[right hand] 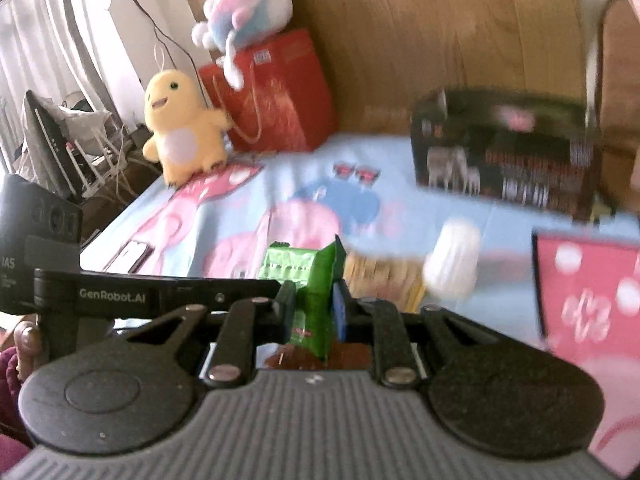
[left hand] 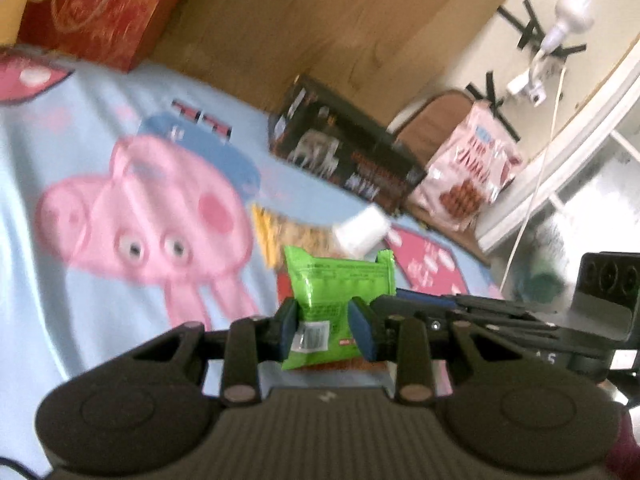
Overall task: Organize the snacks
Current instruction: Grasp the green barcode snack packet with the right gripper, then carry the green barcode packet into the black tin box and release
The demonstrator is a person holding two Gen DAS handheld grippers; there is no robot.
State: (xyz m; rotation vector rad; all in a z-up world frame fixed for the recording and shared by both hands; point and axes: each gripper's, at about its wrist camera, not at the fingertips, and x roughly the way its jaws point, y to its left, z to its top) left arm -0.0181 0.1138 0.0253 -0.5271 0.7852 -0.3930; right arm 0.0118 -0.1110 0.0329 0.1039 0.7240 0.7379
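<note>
While both grippers ride low over a cartoon-pig bedspread (left hand: 80, 184), each has a green snack packet pinched between its pads: the left gripper (left hand: 329, 330) grips a flat packet (left hand: 340, 280) face-on, jaws drawn in tight against its sides, and the right gripper (right hand: 312, 312) holds a second green packet (right hand: 316, 280) edge-on, its jaws narrow and crumpling the wrapper. Both packets stand clear of the bedspread, carried rather than resting. Both tools angle downward and forward, side by side, each showing at the edge of the other's view; a dark-red sleeve (right hand: 12, 364) shows at the frame edge.

Just beyond the fingertips lie a yellow-and-orange snack bag (left hand: 276, 236) and a small white container (left hand: 362, 232), both on the bedspread and not yet collected. Farther off stands a black printed box (left hand: 344, 156), apparently open-topped, with a pink snack bag (left hand: 468, 168) leaning beside it at the bed's far corner. If the box is the destination, the job looks to be underway, with two packets in transit and at least two items left. At the back, a red gift bag (right hand: 276, 92), a yellow plush toy (right hand: 180, 128) and a pastel plush (right hand: 248, 4) sit against the wooden headboard (right hand: 440, 32).
</note>
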